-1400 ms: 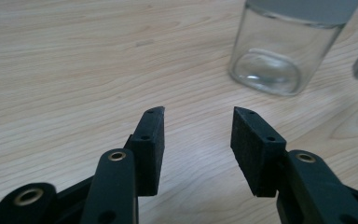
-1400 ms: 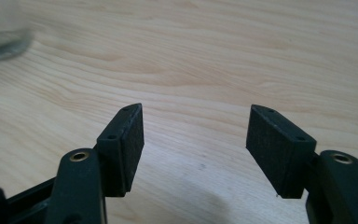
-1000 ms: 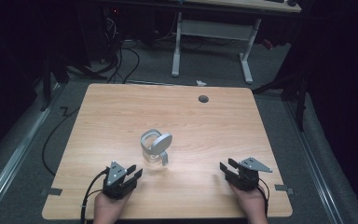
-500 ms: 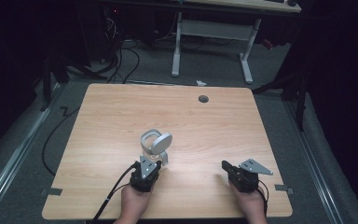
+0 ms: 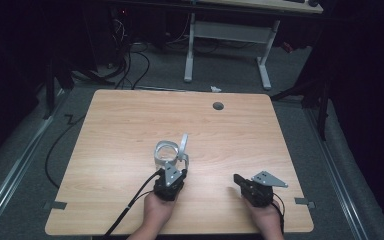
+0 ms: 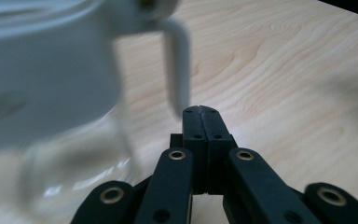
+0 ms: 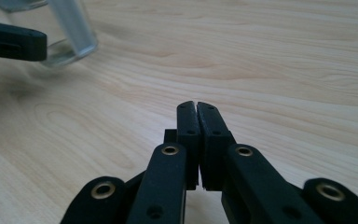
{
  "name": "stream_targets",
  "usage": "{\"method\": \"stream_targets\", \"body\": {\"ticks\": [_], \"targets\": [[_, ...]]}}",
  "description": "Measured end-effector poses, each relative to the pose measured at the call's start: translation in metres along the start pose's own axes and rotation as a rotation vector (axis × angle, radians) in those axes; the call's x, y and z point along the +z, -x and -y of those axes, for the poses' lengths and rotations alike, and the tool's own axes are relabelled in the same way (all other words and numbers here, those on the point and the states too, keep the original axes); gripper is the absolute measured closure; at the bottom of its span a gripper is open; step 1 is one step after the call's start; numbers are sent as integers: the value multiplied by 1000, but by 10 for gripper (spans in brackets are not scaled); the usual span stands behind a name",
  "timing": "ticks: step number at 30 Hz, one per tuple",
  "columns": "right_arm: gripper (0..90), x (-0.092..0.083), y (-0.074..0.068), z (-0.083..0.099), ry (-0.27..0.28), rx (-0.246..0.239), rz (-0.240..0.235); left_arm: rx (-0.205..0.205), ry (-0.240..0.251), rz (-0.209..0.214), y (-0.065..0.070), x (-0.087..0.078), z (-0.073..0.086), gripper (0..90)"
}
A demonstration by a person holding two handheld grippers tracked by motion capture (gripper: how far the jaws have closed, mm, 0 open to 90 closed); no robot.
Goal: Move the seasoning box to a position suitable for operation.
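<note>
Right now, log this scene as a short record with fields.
surface: wooden table, a round hole near its far edge
object: clear glass jar with a white hinged lid standing open
left gripper: jaws shut with nothing between them, tip right at the jar's near side; contact unclear
right gripper: jaws shut, empty, apart from the jar

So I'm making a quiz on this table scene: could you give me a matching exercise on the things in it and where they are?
Things:
1. clear jar
2. left gripper
3. right gripper
4. round hole

Places or states:
A. far part of the table top
B. shut, right beside the jar
C. shut, apart at the near right
D. mid-table, white lid flipped up

Pairs: 1-D, 2-B, 3-C, 4-A
</note>
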State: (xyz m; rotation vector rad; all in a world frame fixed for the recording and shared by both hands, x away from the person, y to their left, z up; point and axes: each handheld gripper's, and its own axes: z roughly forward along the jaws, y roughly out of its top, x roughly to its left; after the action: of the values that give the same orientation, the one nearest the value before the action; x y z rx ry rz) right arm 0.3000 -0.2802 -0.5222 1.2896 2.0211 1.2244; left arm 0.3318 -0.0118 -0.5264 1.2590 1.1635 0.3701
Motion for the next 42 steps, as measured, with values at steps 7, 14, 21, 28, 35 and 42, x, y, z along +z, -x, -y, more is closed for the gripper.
{"method": "stream_targets", "body": {"ticks": [7,14,21,28,35,42], "targets": [[893,27,-37,-6,-44,-79,-56,-29,-16,-52,-52,-48,-24,882],[900,67,-91,-29,-47,-139,-126,-54,43,-100,-98,-86,-42,890],[900,96,-110,-51,-35,-146,-143,-73,67,-95,-105,-94,-50,896],[900,107,-101,-62,-30,-111,-131,-82,71,-95,-105,-92,-51,892],[900,121,-78,-72,-30,-74,-80,-82,53,-96,-100,-77,-48,897],[899,107,-54,-77,-11,-44,-55,-39,35,-117,-98,-25,-55,900]]}}
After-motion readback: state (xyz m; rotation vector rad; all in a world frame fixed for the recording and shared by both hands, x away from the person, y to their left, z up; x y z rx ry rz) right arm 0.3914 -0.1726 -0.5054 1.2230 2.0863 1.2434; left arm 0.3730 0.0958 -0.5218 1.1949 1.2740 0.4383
